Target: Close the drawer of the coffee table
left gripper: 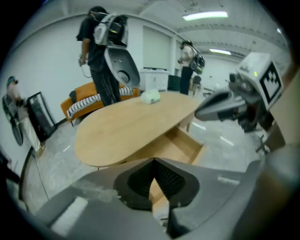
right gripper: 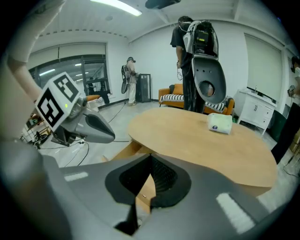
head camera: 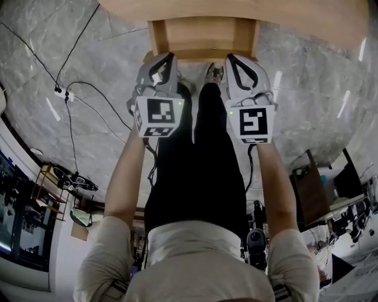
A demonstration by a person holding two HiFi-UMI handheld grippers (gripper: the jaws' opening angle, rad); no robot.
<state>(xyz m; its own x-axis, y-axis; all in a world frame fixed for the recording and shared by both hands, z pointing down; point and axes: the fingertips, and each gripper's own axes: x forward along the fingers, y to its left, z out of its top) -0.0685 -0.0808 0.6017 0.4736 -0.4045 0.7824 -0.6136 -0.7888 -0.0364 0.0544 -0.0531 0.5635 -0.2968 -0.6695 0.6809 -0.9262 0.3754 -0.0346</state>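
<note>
drawer (head camera: 204,36) stands pulled out from under the coffee table (head camera: 236,9), a pale wood box open toward the person, at the top of the head view. left gripper (head camera: 169,58) and right gripper (head camera: 232,58) side by side, pointing forward and down, tips near the drawer's front edge, one toward each front corner; cannot tell whether either touches it. left jaws closed tip to tip, nothing between them. right jaws the same, closed and empty. dark trousers (head camera: 201,171) of the person show between the two grippers. tabletop is an oval of light wood; small white object (right gripper: 219,123) lies on its far side. grey marbled floor (head camera: 307,88), black cables (head camera: 77,94) at left. bystander with backpack (right gripper: 192,42) stands beyond the table.
</note>
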